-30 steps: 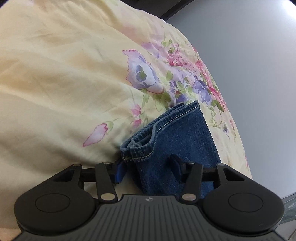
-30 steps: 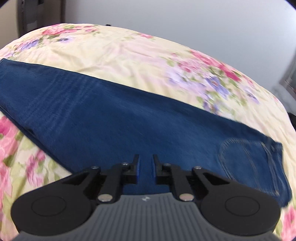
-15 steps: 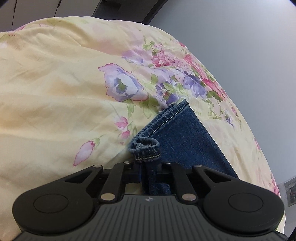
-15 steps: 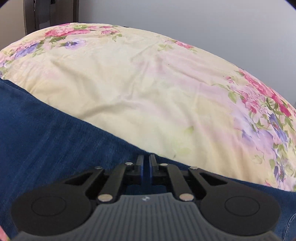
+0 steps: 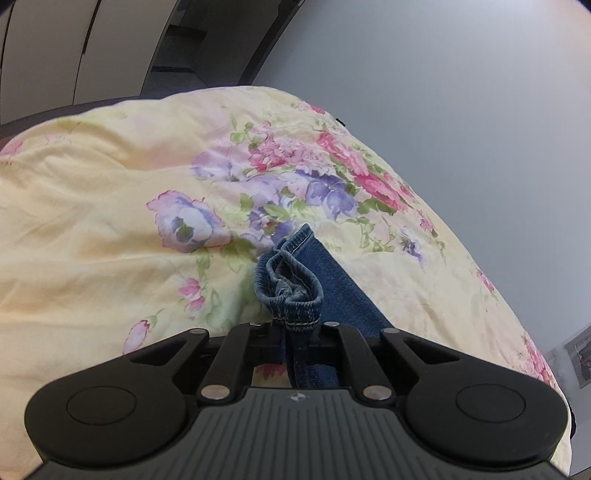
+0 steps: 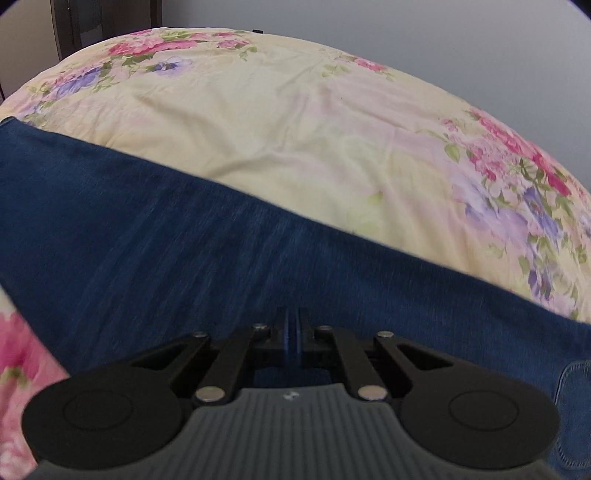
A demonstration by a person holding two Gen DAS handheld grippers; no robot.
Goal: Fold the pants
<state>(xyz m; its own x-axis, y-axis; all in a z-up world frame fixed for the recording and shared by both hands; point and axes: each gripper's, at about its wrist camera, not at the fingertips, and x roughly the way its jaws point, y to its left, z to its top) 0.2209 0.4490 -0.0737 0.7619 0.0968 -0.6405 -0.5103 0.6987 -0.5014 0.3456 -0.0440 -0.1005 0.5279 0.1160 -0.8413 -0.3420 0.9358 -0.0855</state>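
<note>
Blue jeans point(image 6: 155, 236) lie flat across a bed with a pale yellow floral cover point(image 6: 295, 125). In the left wrist view my left gripper point(image 5: 295, 334) is shut on the bunched hem end of the jeans point(image 5: 291, 284), lifted a little off the cover. In the right wrist view my right gripper point(image 6: 293, 332) has its jaws together low over the middle of the jeans; whether it pinches any denim is hidden. A back pocket point(image 6: 576, 406) shows at the lower right.
The floral bed cover point(image 5: 110, 229) spreads left and ahead of the left gripper. A grey wall point(image 5: 461, 110) stands behind the bed. Dark furniture point(image 6: 74, 22) stands past the bed's far left corner.
My left gripper went from open around the hem to shut on it, then lifted it so the hem bunched up. My right gripper stayed shut and shifted over the jeans.
</note>
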